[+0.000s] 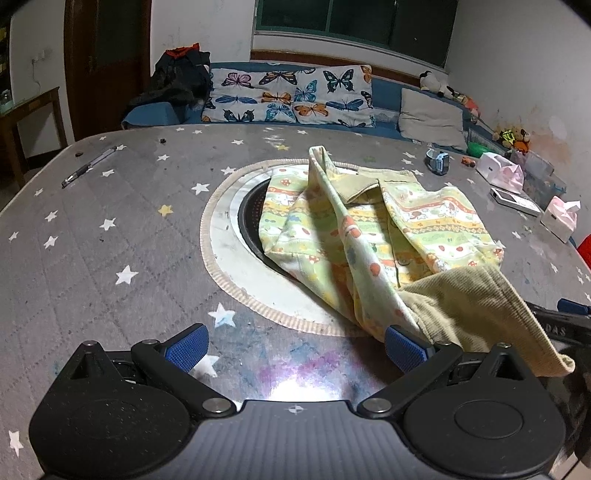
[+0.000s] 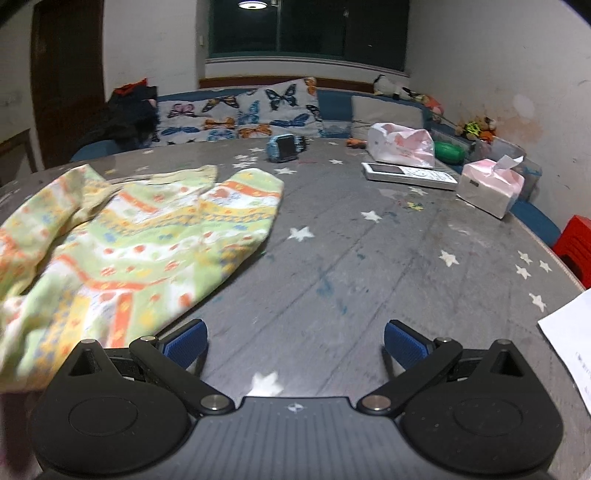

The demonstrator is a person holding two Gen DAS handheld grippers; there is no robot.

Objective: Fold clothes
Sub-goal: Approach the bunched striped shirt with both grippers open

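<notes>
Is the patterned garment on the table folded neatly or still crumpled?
Crumpled: the patterned garment lies bunched, one part raised in a ridge, corduroy lining turned out.

A dim room with white, scuffed walls (image 2: 480, 55). A wide dark window (image 1: 354, 18) fills the back wall, reflecting a round ceiling lamp (image 2: 253, 4). Below it runs a blue bench sofa (image 1: 384, 92) bearing a butterfly-print quilt (image 1: 288, 96), a grey cushion (image 1: 430, 116) and soft toys (image 1: 443, 86) in the corner. A dark wooden door (image 1: 107, 62) stands on the left beside what looks like a small wooden side table (image 1: 33, 107). In front lies a grey table top with white stars (image 2: 369, 251)
</notes>
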